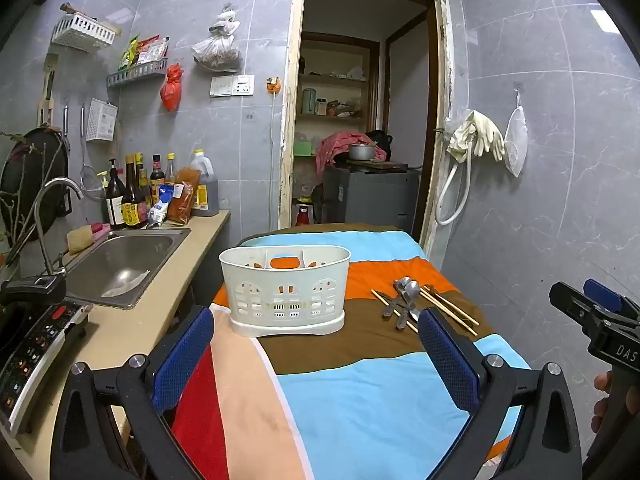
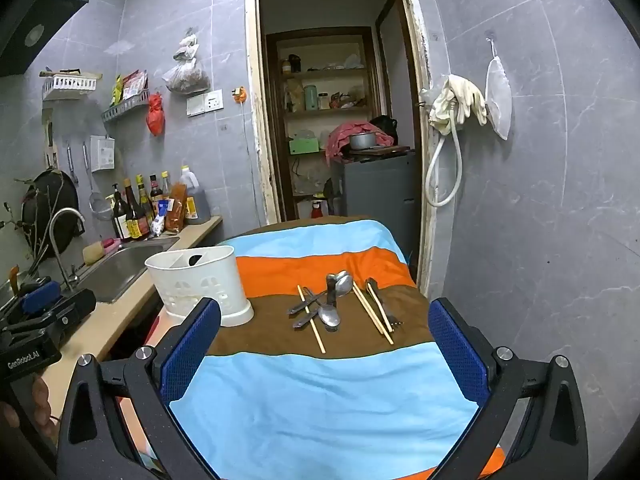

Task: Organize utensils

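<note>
**Both grippers wide, utensils waiting beside the caddy**

Here we are over the striped cloth point(image 2: 320, 400), and nothing is in hand. The left gripper point(image 1: 316, 356) stands spread wide with only cloth between its blue pads; the right gripper point(image 2: 324, 356) is just as wide and just as empty.

Take the white caddy point(image 1: 285, 292) as the landmark. It stands upright, divided into compartments, and looks bare inside. Just to its right, well apart from its wall, lie the utensils in a loose heap: spoons point(image 2: 334, 300) crossed over one another, a lone chopstick point(image 2: 312, 320) on the caddy side of them, paired chopsticks point(image 2: 372, 316) on the far side, and a fork point(image 2: 384, 304) beyond those. To the caddy's left sits the sink point(image 1: 120, 264).

The opening step looks like a pick from that heap, and the right gripper seems better placed. My advice: start with an outlying piece, the fork or a chopstick, rather than the tangled spoons. Come in low, pads across the handle, pinch mid-shaft, then drop it upright into one compartment, keeping like with like. Soft cloth may let thin pieces sink, so press down slightly.
</note>
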### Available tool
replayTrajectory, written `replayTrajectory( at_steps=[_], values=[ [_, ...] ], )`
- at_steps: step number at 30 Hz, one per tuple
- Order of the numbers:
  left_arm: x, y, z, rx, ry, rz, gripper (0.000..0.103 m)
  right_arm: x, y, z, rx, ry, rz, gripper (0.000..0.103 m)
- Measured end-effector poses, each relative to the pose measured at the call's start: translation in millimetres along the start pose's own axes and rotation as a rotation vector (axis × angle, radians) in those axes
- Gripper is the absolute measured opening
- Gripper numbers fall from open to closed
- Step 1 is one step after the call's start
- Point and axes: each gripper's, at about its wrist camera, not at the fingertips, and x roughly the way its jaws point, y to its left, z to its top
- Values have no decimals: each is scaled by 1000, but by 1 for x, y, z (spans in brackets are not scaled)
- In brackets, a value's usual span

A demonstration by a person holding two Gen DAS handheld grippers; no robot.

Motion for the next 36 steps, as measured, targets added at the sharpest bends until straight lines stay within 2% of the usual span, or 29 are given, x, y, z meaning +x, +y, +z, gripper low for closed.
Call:
replayTrajectory(
  at_steps=[36],
  values=[
    [7,2,1,4,22,3,102,13,7,0,1,21,0,102]
  ],
)
